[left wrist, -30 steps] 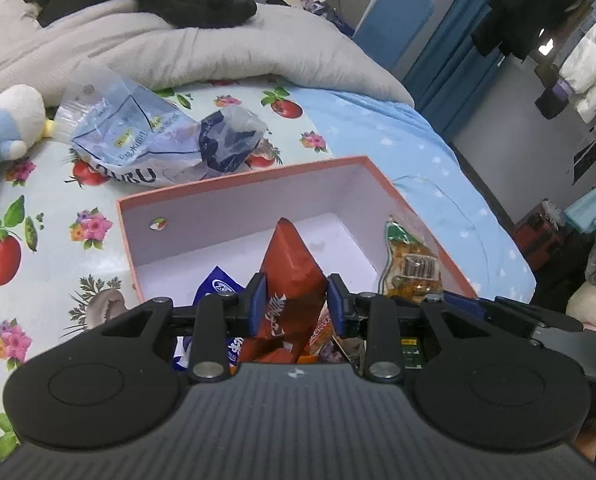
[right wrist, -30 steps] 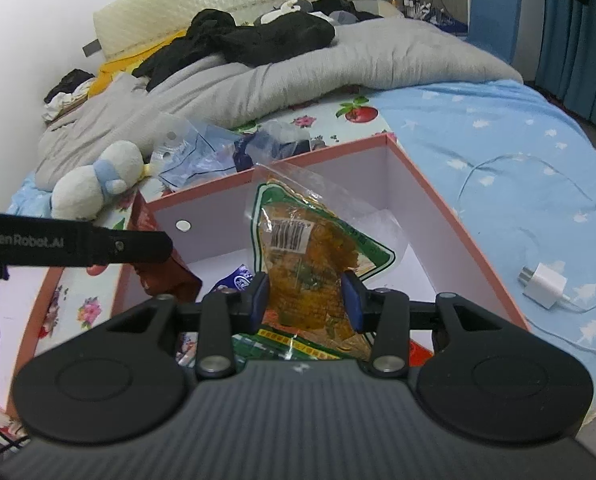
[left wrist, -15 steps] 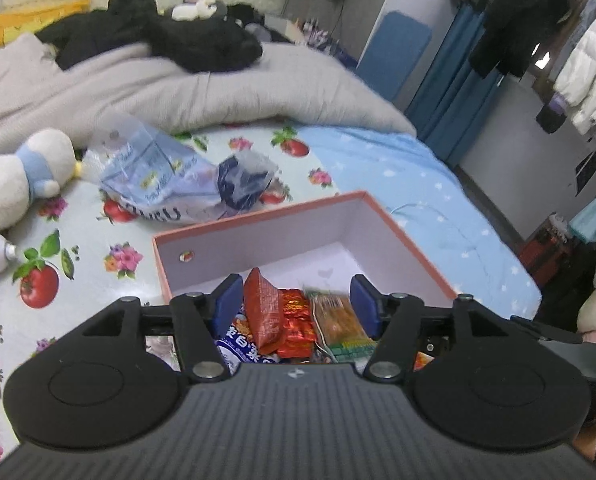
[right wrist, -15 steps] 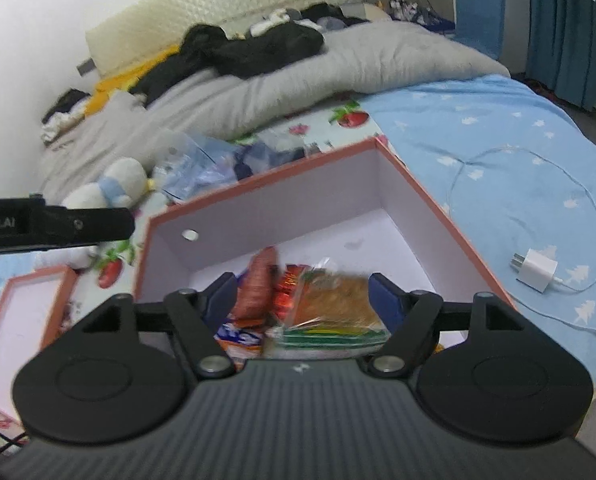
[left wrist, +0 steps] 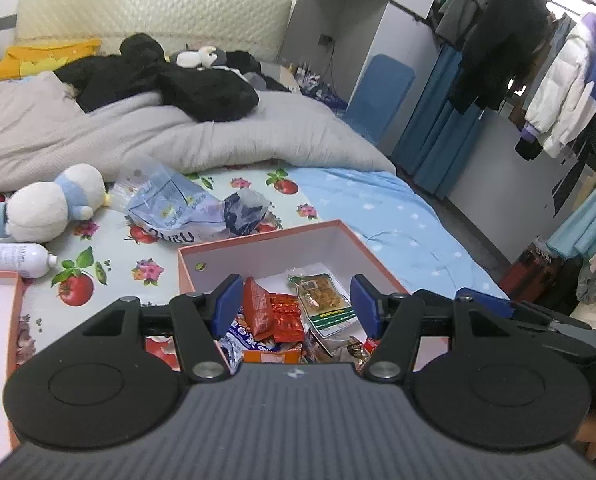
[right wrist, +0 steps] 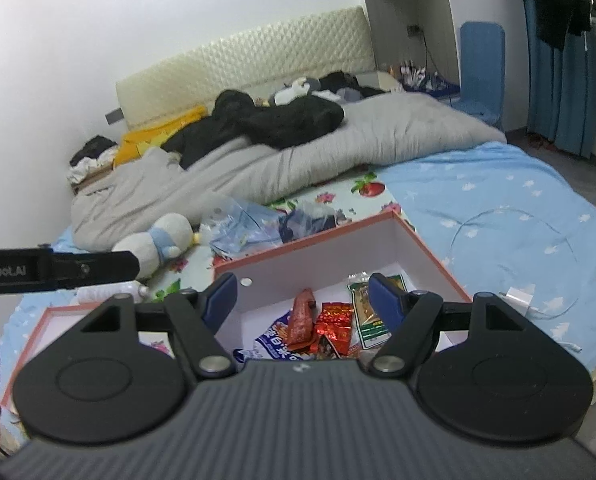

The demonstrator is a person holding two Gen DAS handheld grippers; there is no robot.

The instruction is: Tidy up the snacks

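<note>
While both tools (left wrist: 297, 306) (right wrist: 303, 300) gape empty, crinkly red, orange and clear snack packets (left wrist: 282, 314) fill the pink box (left wrist: 258, 240).

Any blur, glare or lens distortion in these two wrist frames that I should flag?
Left wrist view: sharp; fisheye bends the wardrobe edges, and daylight blows out behind the hanging white jacket. Right wrist view: softer, with the black clothes pile smeared, the bare wall washed out and the corners vignetted. In both, the snack packets in the orange-rimmed cardboard box stay readable.
</note>
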